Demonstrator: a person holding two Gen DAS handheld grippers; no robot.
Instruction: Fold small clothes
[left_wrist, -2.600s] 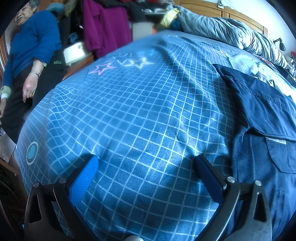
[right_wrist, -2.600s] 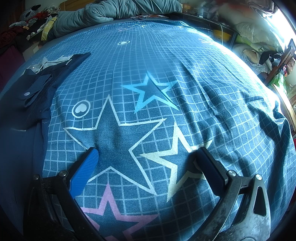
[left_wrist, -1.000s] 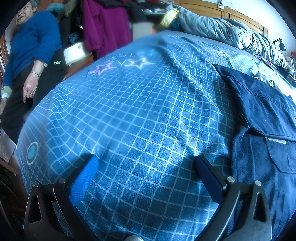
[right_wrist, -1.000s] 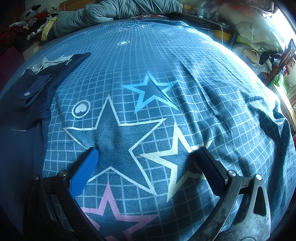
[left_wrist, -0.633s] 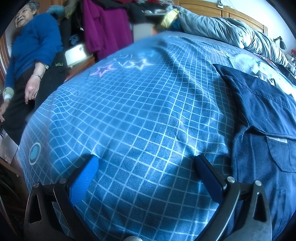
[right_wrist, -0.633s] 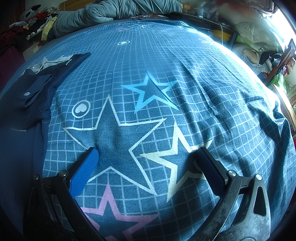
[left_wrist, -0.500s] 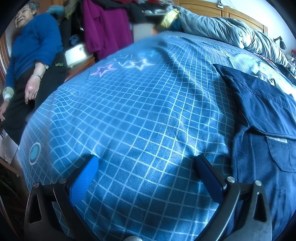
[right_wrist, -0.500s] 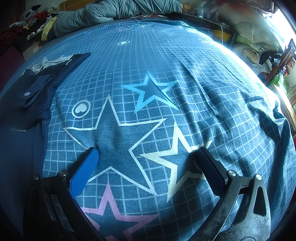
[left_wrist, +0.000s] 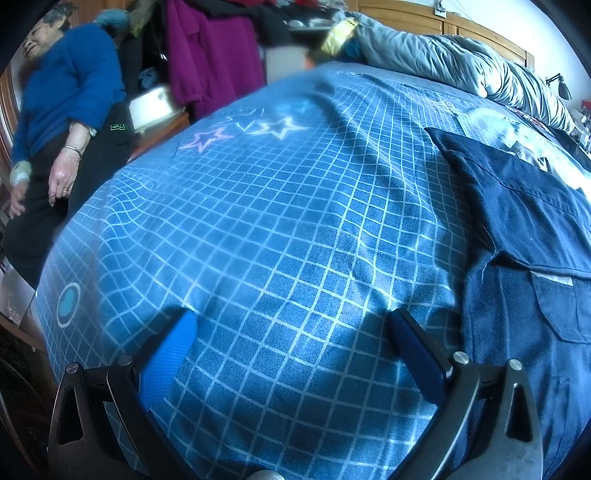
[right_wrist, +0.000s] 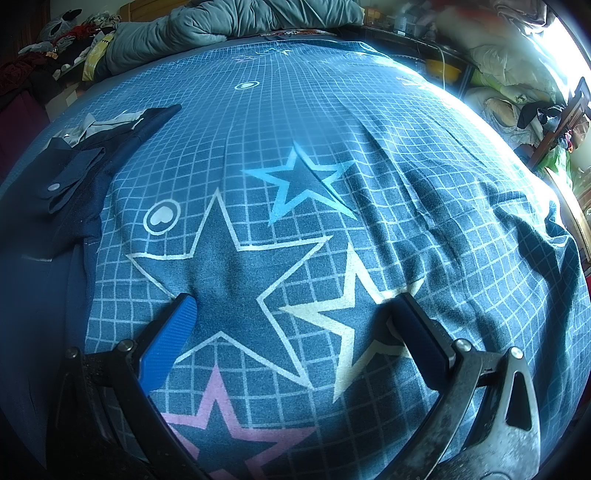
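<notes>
While both of my tools hang low over the bed, my left gripper (left_wrist: 291, 332) has its 2 blue-padded fingers spread wide with only the blue grid bedspread (left_wrist: 280, 221) between them, gripping nothing. My right gripper (right_wrist: 295, 317) is spread just as wide, also holding nothing, above the big printed stars (right_wrist: 236, 273) of the same cover. A dark navy garment (left_wrist: 532, 236) lies flat on the bed between my 2 grippers: at the right edge of the left wrist view, just beside that gripper's right finger, and along the left edge of the right wrist view, near that gripper's left finger. It shows a pocket flap with 1 pale snap (right_wrist: 54, 187) and some light lining near its far end. A grey quilt (left_wrist: 454, 66) is bunched at the far end of the bed. A person in a blue sweater (left_wrist: 70, 92) stands beside the bed on my left, next to a hanging magenta coat (left_wrist: 210, 62).
</notes>
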